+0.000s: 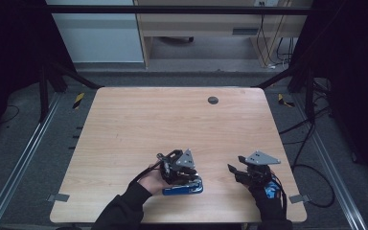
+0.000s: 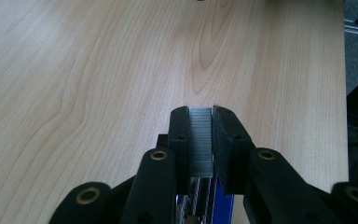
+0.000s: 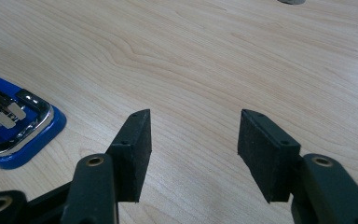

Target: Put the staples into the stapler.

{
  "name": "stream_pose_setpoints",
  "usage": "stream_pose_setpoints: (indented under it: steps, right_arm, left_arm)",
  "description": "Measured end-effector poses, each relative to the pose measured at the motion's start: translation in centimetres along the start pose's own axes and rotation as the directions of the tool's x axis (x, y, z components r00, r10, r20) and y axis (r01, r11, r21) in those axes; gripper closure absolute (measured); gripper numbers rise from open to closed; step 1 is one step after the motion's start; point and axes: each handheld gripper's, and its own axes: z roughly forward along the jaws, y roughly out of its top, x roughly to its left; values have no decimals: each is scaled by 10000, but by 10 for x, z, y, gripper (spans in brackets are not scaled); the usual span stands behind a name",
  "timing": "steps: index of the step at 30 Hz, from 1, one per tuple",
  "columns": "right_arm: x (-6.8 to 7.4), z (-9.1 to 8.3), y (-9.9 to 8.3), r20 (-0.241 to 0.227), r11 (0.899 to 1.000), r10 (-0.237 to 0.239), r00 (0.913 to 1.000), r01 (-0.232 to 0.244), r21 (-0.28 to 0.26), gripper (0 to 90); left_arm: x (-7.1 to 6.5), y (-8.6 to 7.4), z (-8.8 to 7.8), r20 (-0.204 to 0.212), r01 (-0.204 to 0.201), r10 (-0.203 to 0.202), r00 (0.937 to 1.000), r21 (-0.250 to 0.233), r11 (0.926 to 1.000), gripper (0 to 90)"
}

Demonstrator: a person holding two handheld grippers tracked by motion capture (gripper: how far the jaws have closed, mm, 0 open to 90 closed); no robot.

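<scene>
step: left gripper (image 2: 200,140) clamps a staple strip (image 2: 201,142) above the blue stapler (image 1: 183,188); loading it
right gripper (image 3: 193,154): wide, empty
next: lower strip into the stapler's channel below the jaws

A pale wooden table (image 1: 139,124) with rounded corners stands on grey carpet (image 1: 24,120), and a small dark round cap (image 1: 213,100) sits in its top near the far edge. Metal rails (image 1: 21,158) run along the floor on both sides of the table, with yellow-and-black striped tape (image 1: 78,99) at the far corners. Behind it stand a light wooden cabinet (image 1: 196,24) and a loose run of black cables (image 1: 311,139) on the right.
</scene>
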Motion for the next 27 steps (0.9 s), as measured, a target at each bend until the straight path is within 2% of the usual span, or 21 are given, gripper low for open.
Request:
stream_pose_setpoints:
  steps: [16,27]
  right_arm:
    - [0,0,0,-7,10000,5,10000,-5,19,447]
    - [0,0,0,-7,10000,-1,10000,1,25,447]
  left_arm:
    - [0,-4,10,248,-93,90,9997,123,9999,774]
    - [0,-4,14,276,-212,207,9994,186,9996,774]
